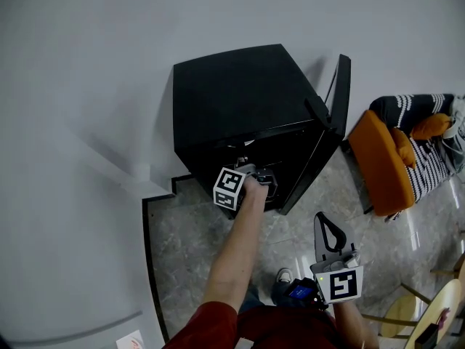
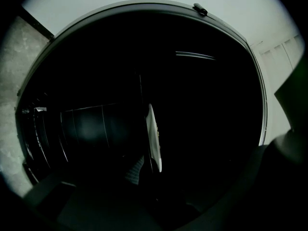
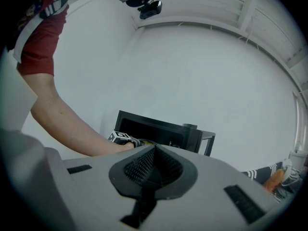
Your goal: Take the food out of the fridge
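Gray stone floor meets a white wall in the head view. A black fridge [image 1: 240, 100] stands far back, and its door [image 1: 333, 122] is open to the right. The left gripper [image 1: 263, 183] is at the opening. Its cube has black and white squares. The right gripper [image 1: 327, 227] is near, low on the right.

In the left gripper view, the inside is very dark. The fingers pinch a white plate [image 2: 153, 138] with yellow bits on it.

In the right gripper view, the fingers are pressed together and hold nothing.
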